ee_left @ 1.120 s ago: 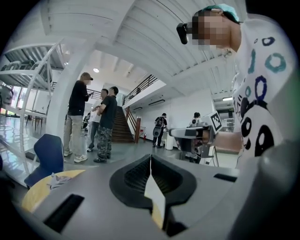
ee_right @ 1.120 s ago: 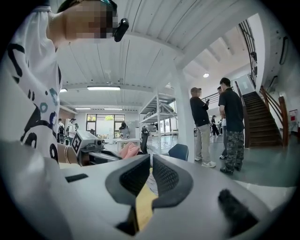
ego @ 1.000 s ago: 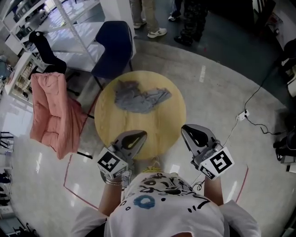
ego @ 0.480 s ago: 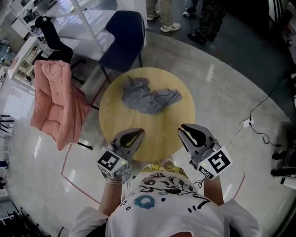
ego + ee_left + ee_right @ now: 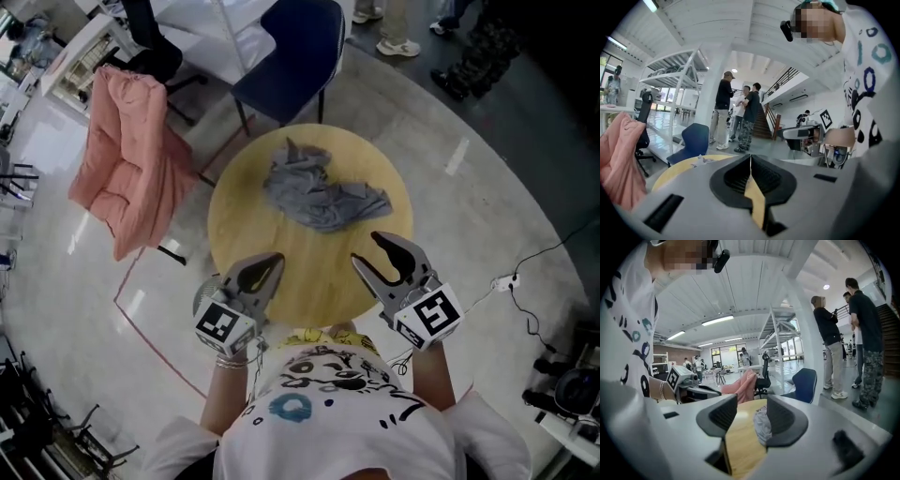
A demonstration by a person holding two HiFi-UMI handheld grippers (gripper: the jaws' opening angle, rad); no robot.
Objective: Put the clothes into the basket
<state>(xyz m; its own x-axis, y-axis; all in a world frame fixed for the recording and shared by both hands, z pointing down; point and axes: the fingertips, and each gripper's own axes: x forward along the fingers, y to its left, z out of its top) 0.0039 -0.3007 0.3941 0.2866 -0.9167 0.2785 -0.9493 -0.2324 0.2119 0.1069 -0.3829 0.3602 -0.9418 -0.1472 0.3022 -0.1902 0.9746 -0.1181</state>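
In the head view, a crumpled grey garment point(image 5: 323, 192) is seen lying on a round, pale wooden table point(image 5: 234, 220), well ahead of both tools. The left gripper point(image 5: 275, 260) and the right gripper point(image 5: 369, 251) are held over the near rim.

In the left gripper view, its ribbed black jaws are pressed together on nothing.

In the right gripper view, the jaws are spread, and the garment is framed far off between them, untouched. Shut a second ago, these jaws have just been opening.

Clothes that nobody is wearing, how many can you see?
2. A crumpled grey garment lies on the round wooden table; a pink jacket hangs draped off to the table's left. The grey heap may hide more pieces.
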